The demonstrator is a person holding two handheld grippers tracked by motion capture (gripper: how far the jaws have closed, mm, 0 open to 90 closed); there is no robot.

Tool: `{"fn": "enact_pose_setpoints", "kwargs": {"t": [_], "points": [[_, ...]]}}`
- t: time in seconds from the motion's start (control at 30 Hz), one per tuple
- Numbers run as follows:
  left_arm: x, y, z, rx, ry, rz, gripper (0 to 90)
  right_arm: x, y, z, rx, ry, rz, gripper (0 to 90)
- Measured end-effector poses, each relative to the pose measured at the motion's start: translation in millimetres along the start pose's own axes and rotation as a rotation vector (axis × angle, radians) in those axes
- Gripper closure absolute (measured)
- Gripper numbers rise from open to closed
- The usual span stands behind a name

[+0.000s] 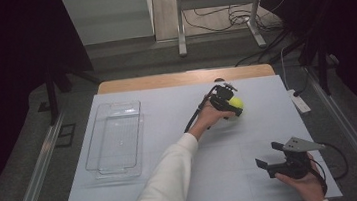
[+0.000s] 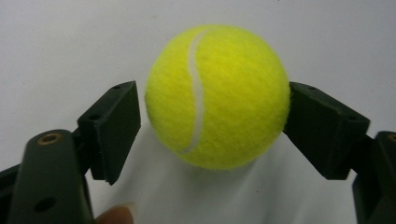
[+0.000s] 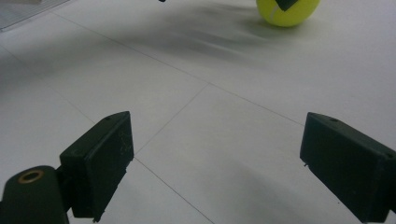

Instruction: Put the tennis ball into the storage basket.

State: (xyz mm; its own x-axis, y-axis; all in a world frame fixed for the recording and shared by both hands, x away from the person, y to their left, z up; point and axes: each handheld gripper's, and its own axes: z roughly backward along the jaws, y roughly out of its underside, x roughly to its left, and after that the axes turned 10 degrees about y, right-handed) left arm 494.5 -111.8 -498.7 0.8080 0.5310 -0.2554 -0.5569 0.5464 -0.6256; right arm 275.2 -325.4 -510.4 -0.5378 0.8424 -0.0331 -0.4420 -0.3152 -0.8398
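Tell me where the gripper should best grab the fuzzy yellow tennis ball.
Grip the fuzzy yellow tennis ball across its widest middle, from above, as the left gripper does: open jaws either side. Being round, it would probably slip from an off-centre pinch.

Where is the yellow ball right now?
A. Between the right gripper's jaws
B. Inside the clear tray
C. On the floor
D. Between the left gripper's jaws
D: the ball sits between the left gripper's two open jaws on the table, far from the tray; the right gripper has nothing between its jaws.
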Motion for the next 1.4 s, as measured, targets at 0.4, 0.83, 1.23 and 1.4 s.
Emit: {"fn": "enact_pose_setpoints", "kwargs": {"t": [0.4, 0.83, 1.23, 1.4], "points": [[-3.1, -0.8, 0.8, 0.011, -0.013, -0.02, 27.6, -0.4, 0.0, 0.6, -0.003, 0.002, 0.001, 10.0], [-2.7, -0.8, 10.8, 0.0, -0.003, -0.026, 27.8, -0.2, 0.1, 0.4, 0.0, 0.004, 0.001, 10.0], [-8.9, 0.1, 23.9, -0.014, -0.005, -0.05, 27.8, 0.5, 0.3, 0.2, 0.0, 0.005, 0.001, 10.0], [-10.2, 2.2, 29.2, -0.02, -0.006, -0.057, 27.8, 0.8, 0.4, -0.1, 0.003, 0.006, 0.001, 10.0]]}}
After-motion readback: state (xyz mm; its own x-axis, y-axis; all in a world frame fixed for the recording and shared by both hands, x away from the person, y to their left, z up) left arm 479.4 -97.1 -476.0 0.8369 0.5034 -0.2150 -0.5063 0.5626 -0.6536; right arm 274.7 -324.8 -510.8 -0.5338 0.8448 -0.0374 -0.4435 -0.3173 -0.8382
